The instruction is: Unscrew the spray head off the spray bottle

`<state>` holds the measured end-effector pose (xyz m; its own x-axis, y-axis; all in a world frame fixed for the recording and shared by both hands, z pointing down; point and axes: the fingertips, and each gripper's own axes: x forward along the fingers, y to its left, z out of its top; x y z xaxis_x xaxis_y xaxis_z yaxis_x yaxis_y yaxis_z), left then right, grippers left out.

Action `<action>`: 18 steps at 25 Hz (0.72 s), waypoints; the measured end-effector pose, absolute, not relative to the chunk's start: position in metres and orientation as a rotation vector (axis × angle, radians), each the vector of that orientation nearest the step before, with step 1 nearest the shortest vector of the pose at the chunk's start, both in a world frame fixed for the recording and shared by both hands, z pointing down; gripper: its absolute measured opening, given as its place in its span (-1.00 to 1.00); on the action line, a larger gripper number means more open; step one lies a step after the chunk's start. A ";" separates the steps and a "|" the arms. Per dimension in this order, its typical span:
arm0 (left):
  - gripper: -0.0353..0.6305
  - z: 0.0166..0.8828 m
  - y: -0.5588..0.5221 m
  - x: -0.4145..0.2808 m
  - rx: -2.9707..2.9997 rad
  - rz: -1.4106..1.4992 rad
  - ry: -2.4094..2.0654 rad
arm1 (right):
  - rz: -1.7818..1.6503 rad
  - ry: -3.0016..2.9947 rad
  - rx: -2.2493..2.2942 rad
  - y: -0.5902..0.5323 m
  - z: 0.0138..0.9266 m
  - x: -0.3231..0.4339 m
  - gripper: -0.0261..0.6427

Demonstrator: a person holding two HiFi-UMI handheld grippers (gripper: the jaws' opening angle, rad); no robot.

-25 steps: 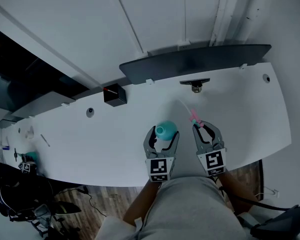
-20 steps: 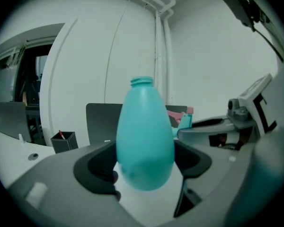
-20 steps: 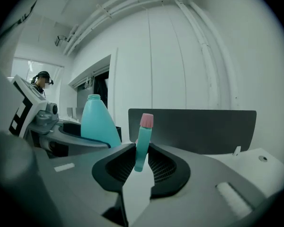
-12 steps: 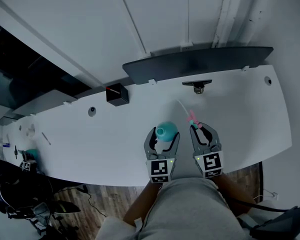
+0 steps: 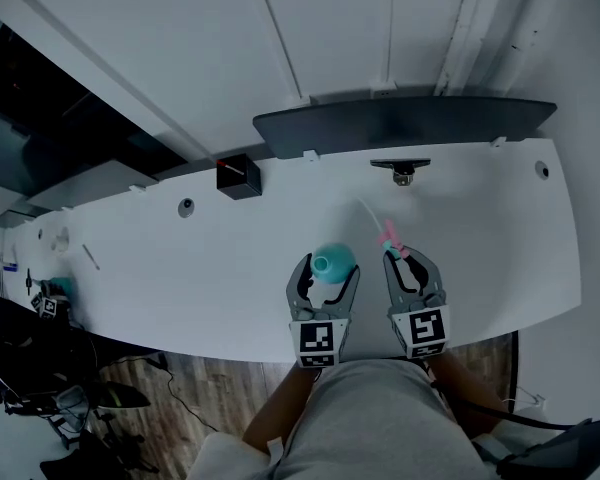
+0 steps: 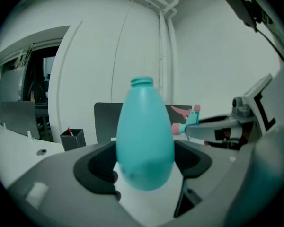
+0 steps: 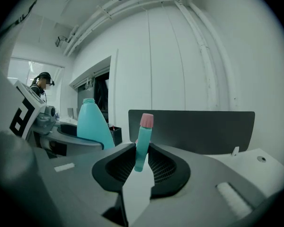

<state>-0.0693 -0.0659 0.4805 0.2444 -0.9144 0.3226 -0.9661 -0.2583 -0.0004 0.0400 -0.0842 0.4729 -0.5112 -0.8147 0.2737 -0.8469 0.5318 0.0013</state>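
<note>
The left gripper (image 5: 323, 270) clasps the bottle (image 5: 332, 261) round its belly, upright, with the neck open. The head (image 5: 391, 238) is already off, clenched by its slim stem in the right gripper (image 5: 406, 261) just right of the bottle, and its tube (image 5: 368, 210) points far. I judge these the risks: the bottle is round and smooth, so a loose hold could let it slide or tip, and with the neck open any tilt would spill what is inside. The head is pinched on a narrow part and could swivel in the pads. Its tube may drip, or snag the bottle if swung left. Both grippers work close to the near edge of the desk (image 5: 500, 238), so anything dropped could roll off. Bare desk lies left, right and far; the box (image 5: 238, 176) and panel (image 5: 400, 126) stand well apart
</note>
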 end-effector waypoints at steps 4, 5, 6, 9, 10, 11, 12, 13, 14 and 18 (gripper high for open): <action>0.22 0.488 -0.047 -0.074 2.277 0.436 -1.839 | 0.226 -2.579 1.330 -0.072 0.478 0.039 -0.67; 0.22 0.490 -0.041 -0.078 2.253 0.440 -1.859 | 0.215 -2.594 1.306 -0.068 0.479 0.037 -0.67; 0.22 0.492 -0.034 -0.083 2.227 0.437 -1.880 | 0.199 -2.607 1.285 -0.064 0.480 0.034 -0.67; 0.22 0.494 -0.004 -0.099 2.172 0.419 -1.909 | 0.178 -2.620 1.267 -0.045 0.479 0.026 -0.67; 0.22 0.494 0.004 -0.103 2.169 0.415 -1.907 | 0.178 -2.618 1.275 -0.039 0.477 0.024 -0.67; 0.22 0.494 0.010 -0.105 2.173 0.412 -1.903 | 0.173 -2.616 1.285 -0.033 0.474 0.022 -0.67; 0.22 0.493 0.015 -0.106 2.184 0.411 -1.899 | 0.164 -2.614 1.294 -0.027 0.471 0.019 -0.67; 0.22 0.492 0.020 -0.107 2.201 0.416 -1.894 | 0.153 -2.611 1.300 -0.020 0.468 0.016 -0.67; 0.22 0.491 0.027 -0.107 2.219 0.425 -1.886 | 0.147 -2.604 1.305 -0.012 0.467 0.013 -0.67; 0.22 0.485 0.066 -0.110 2.262 0.406 -1.840 | 0.132 -2.573 1.319 0.035 0.461 -0.001 -0.67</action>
